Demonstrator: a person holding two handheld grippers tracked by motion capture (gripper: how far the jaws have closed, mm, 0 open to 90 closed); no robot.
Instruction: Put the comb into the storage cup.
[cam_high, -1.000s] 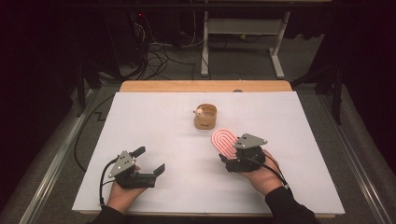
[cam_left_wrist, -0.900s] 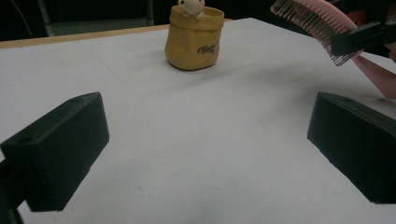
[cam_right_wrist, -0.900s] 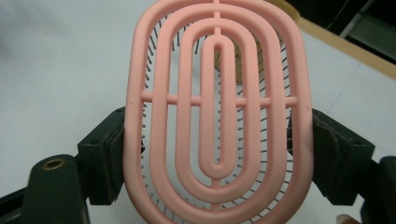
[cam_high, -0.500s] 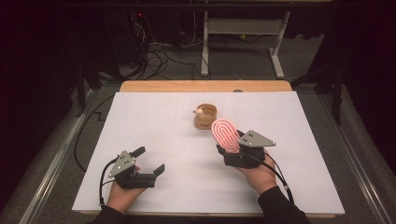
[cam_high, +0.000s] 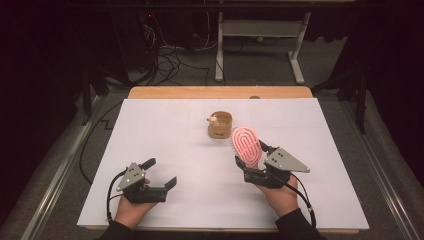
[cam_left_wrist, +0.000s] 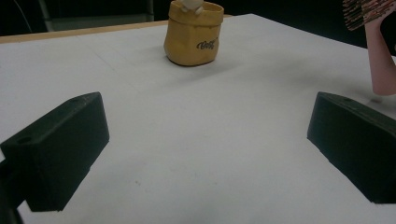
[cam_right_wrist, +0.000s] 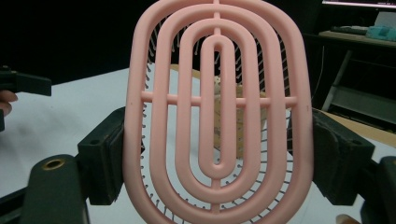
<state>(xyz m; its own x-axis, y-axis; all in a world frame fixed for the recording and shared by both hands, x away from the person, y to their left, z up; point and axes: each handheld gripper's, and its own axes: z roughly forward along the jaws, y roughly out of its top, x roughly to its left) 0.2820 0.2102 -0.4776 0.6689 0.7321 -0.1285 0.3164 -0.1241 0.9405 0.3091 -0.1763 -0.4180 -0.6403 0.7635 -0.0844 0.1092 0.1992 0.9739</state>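
Right gripper (cam_high: 248, 161): jaws clamp the pink brush (cam_high: 246, 143) by its two long edges, head raised off the tabletop (cam_high: 165, 135), toward the right edge. Left gripper (cam_high: 160, 175): jaws spread, nothing between, near the front-left corner. Yellow pot (cam_high: 220, 125) stands toward the back edge.

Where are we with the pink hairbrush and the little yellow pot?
Done: the right tool is shut on the pink hairbrush, lifted off the white table. In hand: the brush is held upright just beside the yellow pot, not in it. Left: probably placing it into the pot. The left tool rests open, holding nothing.
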